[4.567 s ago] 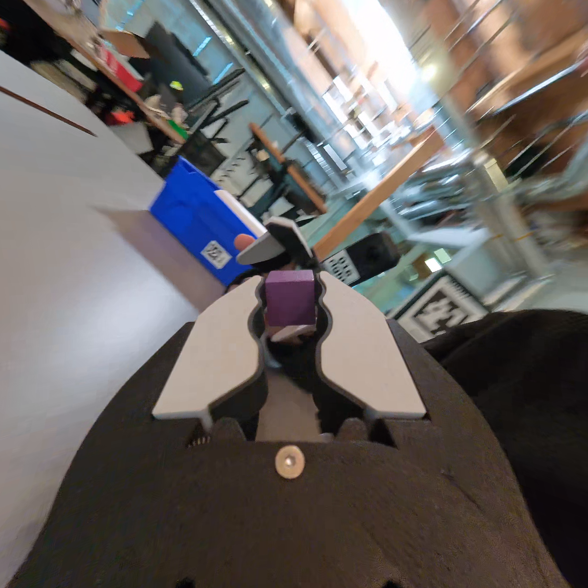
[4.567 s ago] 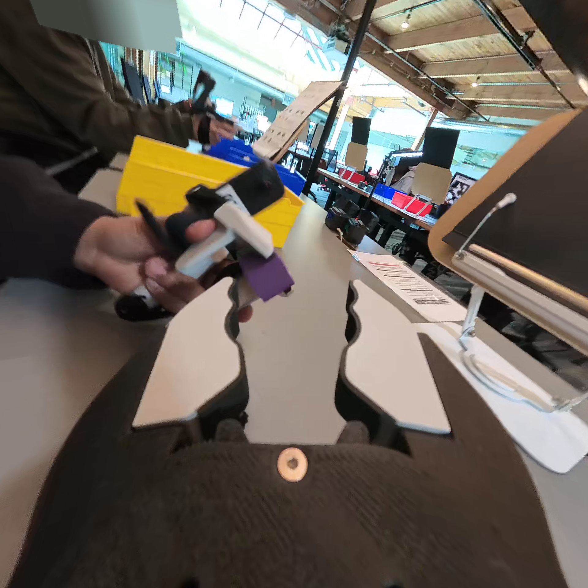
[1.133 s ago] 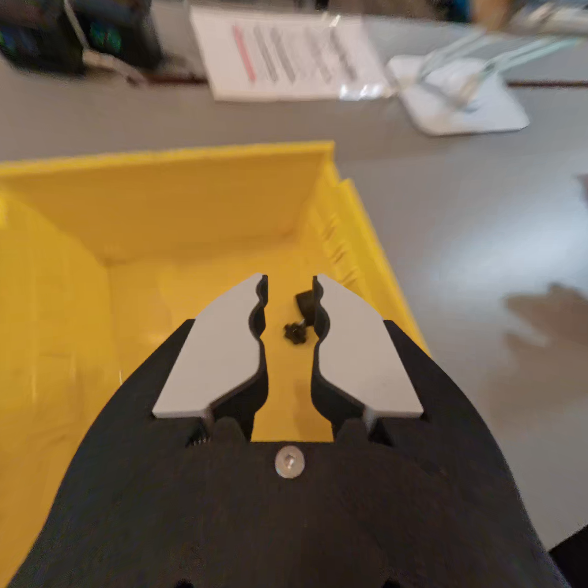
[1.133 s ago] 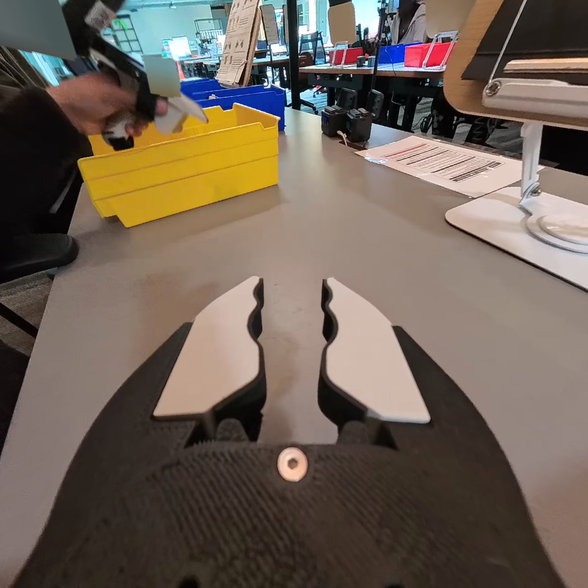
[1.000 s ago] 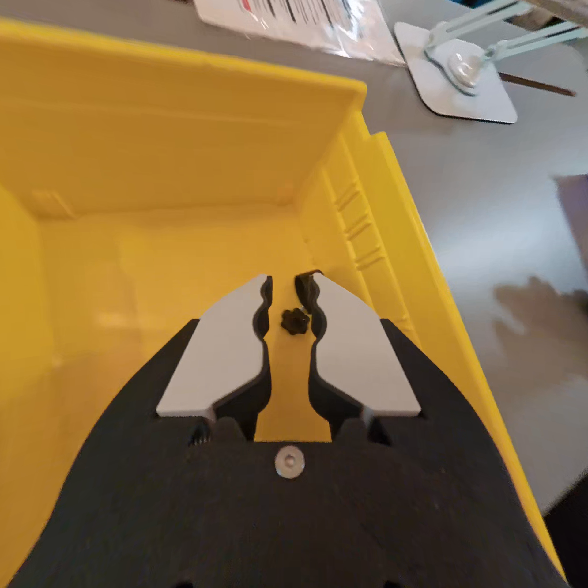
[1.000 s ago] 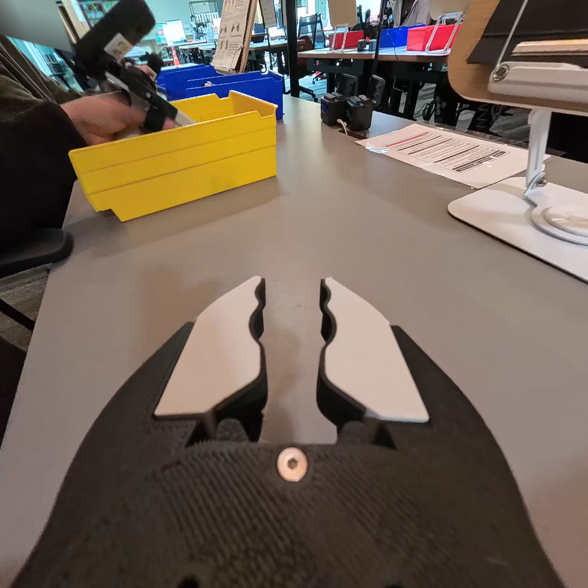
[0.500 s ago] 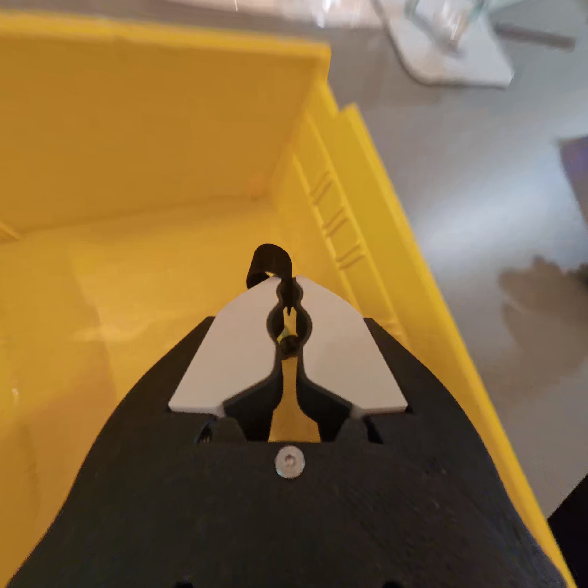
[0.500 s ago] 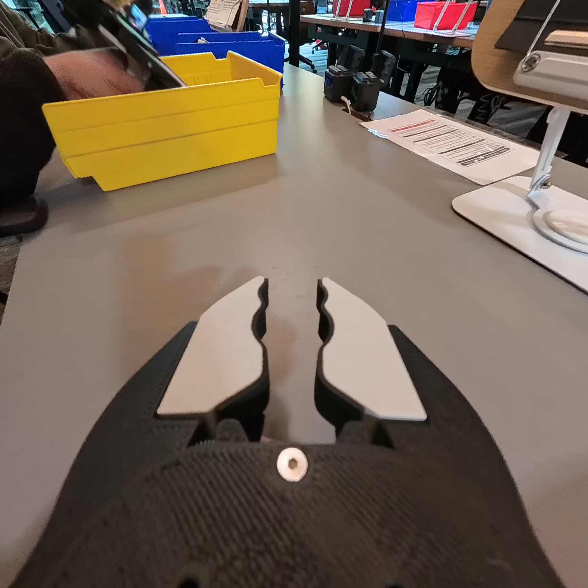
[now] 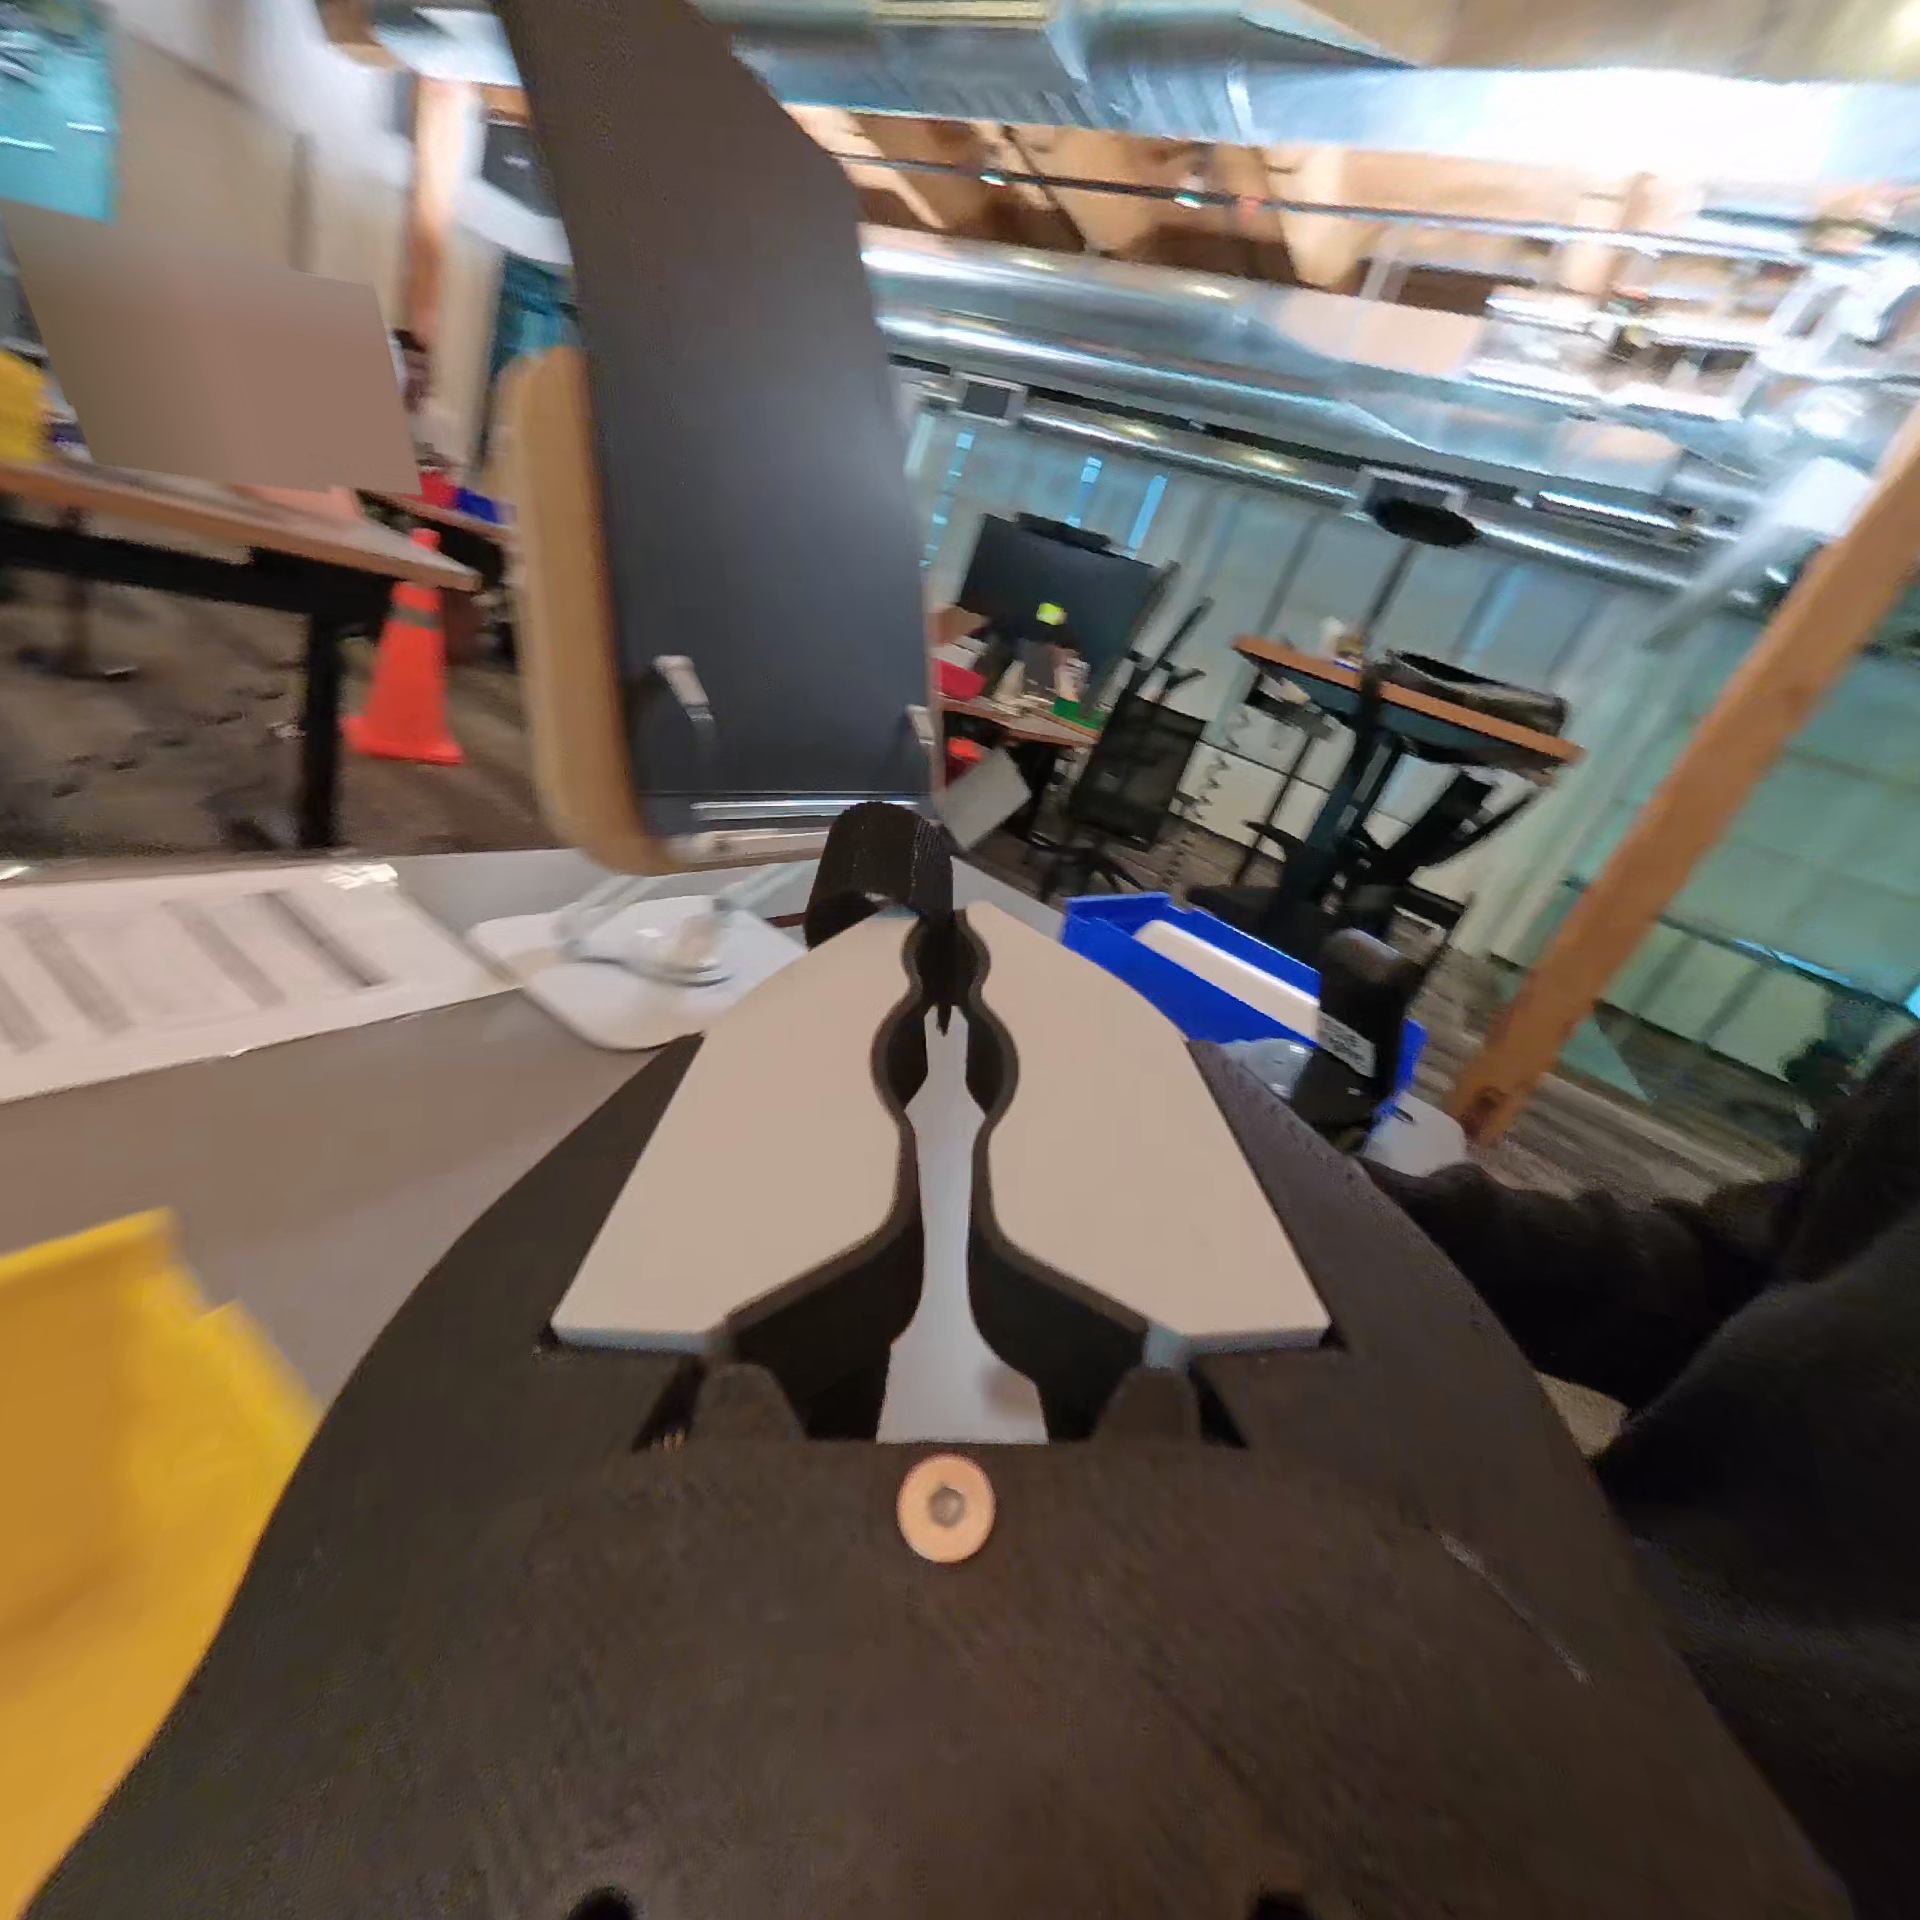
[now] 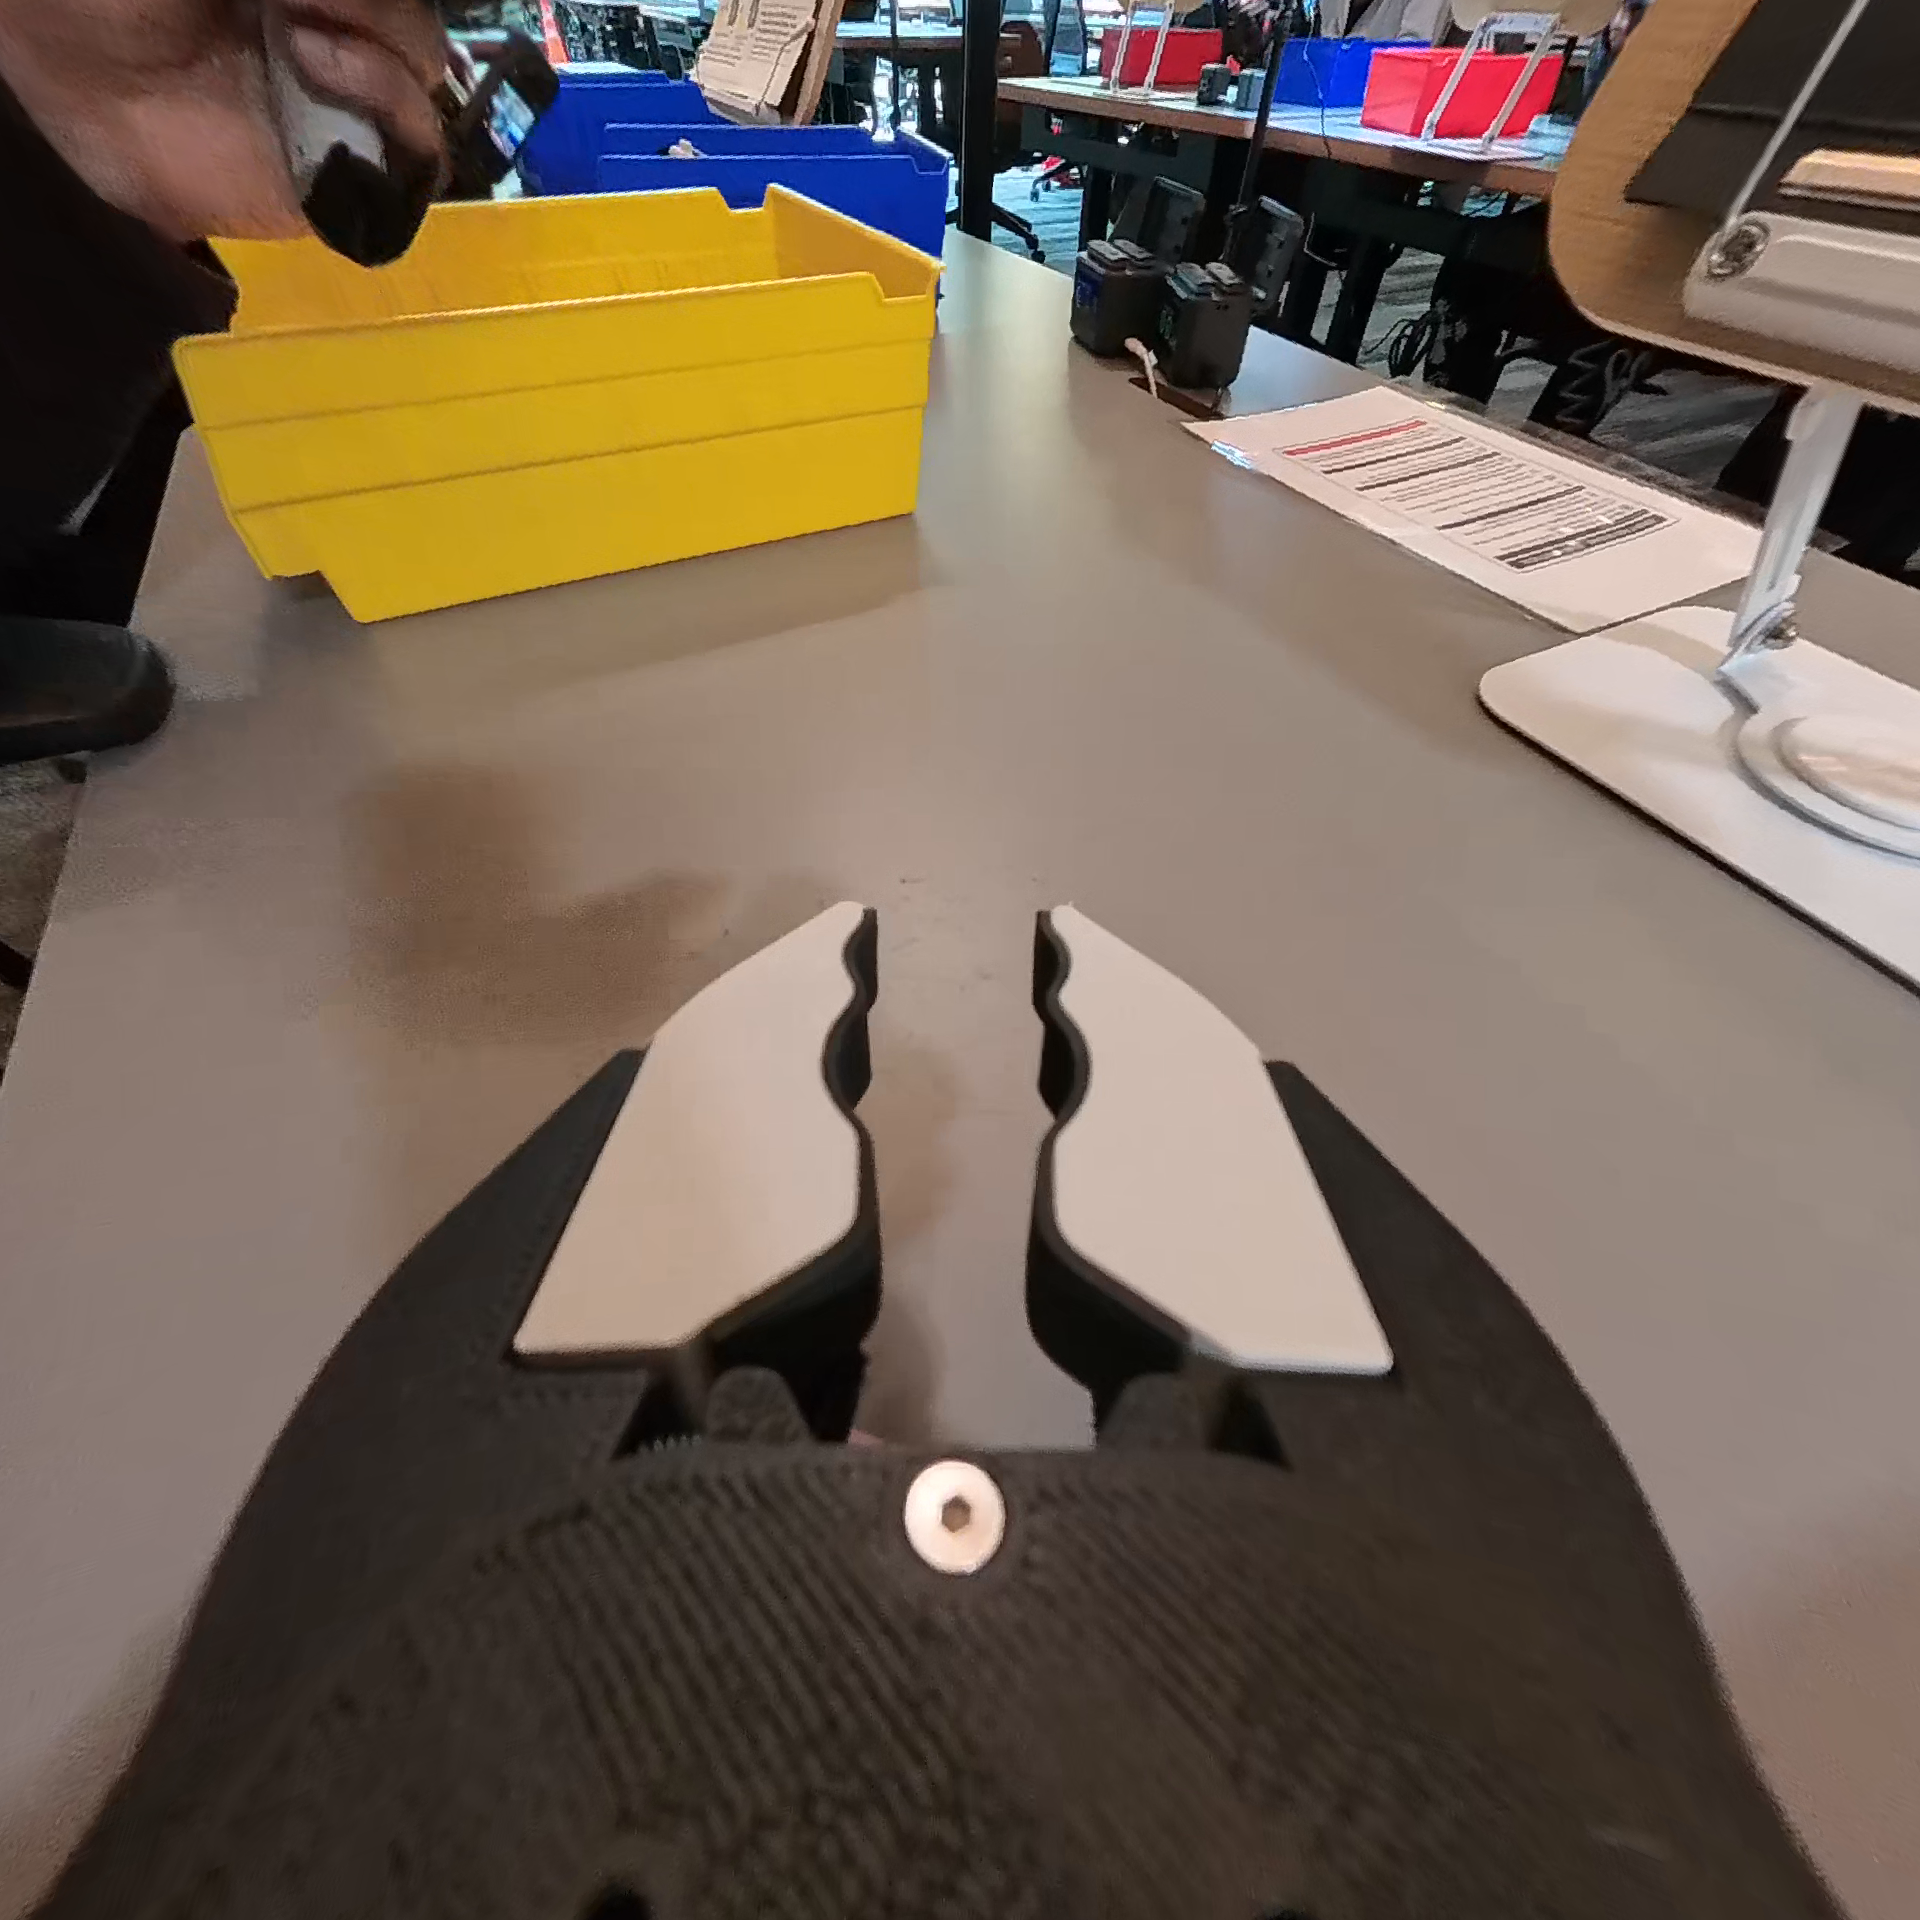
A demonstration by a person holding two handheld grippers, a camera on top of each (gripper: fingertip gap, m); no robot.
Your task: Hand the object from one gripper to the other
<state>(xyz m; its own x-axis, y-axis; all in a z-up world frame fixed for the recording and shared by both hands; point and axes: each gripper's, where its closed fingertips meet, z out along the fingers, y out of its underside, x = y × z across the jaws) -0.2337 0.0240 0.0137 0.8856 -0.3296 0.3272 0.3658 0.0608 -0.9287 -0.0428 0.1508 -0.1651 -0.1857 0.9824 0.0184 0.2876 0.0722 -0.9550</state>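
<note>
My left gripper (image 9: 943, 925) is shut on a small black curved clip (image 9: 883, 860) that sticks out past its fingertips, held up in the air beside the yellow bin (image 9: 94, 1455). My right gripper (image 10: 954, 920) is open and empty, low over the grey table (image 10: 1143, 790). In the right wrist view the yellow bin (image 10: 582, 416) stands at the far left of the table, and a hand (image 10: 177, 114) holding the left gripper's black body is above it at the top left; the clip itself is hidden there.
A white stand base (image 10: 1704, 717) holding a wood-edged board (image 9: 717, 436) is on the table's right, with a printed sheet (image 10: 1475, 499) behind it. Blue bins (image 10: 769, 166) and black chargers (image 10: 1174, 301) stand farther back. A dark sleeve (image 9: 1662, 1330) is at the right in the left wrist view. My right fingertips sit around 30 cm from my left ones.
My left gripper closed on the black clip inside the yellow bin, lifted it out and swung up to face across the table. My right gripper stayed open and moved slightly forward.
</note>
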